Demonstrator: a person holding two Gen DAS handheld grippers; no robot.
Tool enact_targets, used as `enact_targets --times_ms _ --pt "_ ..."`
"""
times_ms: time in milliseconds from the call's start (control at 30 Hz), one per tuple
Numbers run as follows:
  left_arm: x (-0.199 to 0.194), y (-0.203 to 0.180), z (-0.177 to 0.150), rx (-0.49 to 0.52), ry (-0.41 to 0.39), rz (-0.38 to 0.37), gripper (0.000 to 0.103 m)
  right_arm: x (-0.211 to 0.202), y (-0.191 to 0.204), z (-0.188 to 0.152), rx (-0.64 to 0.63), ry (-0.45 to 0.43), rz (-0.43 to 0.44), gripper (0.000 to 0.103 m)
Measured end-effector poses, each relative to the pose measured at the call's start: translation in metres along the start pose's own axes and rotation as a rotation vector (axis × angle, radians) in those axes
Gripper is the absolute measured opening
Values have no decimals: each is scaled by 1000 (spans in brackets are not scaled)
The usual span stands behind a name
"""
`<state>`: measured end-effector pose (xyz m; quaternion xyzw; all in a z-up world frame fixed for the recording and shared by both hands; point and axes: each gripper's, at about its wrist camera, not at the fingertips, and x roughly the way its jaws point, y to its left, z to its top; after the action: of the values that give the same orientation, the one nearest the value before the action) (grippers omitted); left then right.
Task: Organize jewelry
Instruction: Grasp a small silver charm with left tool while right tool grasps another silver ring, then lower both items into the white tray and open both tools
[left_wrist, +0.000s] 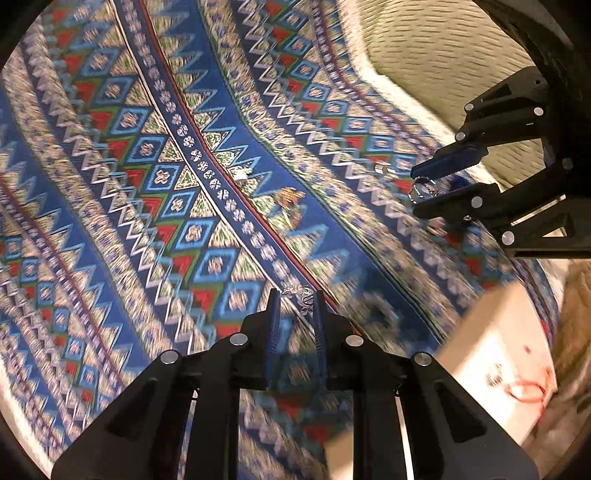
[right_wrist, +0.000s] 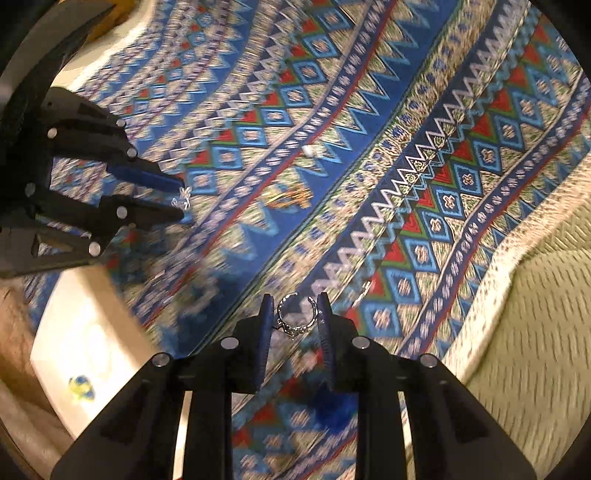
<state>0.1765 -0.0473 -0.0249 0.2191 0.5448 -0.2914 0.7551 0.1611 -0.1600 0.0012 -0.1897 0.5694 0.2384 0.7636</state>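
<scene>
My left gripper (left_wrist: 297, 297) is shut on a small silver jewelry piece (left_wrist: 301, 295) held between its blue pads above the patterned cloth; it also shows in the right wrist view (right_wrist: 181, 201), with the silver piece (right_wrist: 183, 198) at its tips. My right gripper (right_wrist: 295, 306) is shut on an open silver ring (right_wrist: 295, 315); it also shows in the left wrist view (left_wrist: 419, 190), holding the ring (left_wrist: 423, 189). A gold-brown jewelry piece (left_wrist: 290, 197) lies on the cloth between both grippers, also in the right wrist view (right_wrist: 291, 197). A small white piece (left_wrist: 242, 174) lies farther off.
A blue, red and green patterned cloth (left_wrist: 166, 166) covers the surface. A white box (left_wrist: 491, 354) holding a small metal item and a red cord stands at lower right; it shows at lower left in the right wrist view (right_wrist: 74, 354). Olive textured fabric (right_wrist: 535, 314) borders the cloth.
</scene>
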Motion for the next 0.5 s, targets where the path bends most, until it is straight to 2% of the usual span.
enact_targets --times_ms 167,300,500 --pt "-49 -34 -36 19 13 -2 18 -41 39 -37 -26 -11 12 25" --pt "-77 -71 -71 43 34 -10 18 -46 84 -62 -47 1 41 25" --pt "-77 -112 -102 55 69 -32 18 -43 131 -101 -41 32 73 25"
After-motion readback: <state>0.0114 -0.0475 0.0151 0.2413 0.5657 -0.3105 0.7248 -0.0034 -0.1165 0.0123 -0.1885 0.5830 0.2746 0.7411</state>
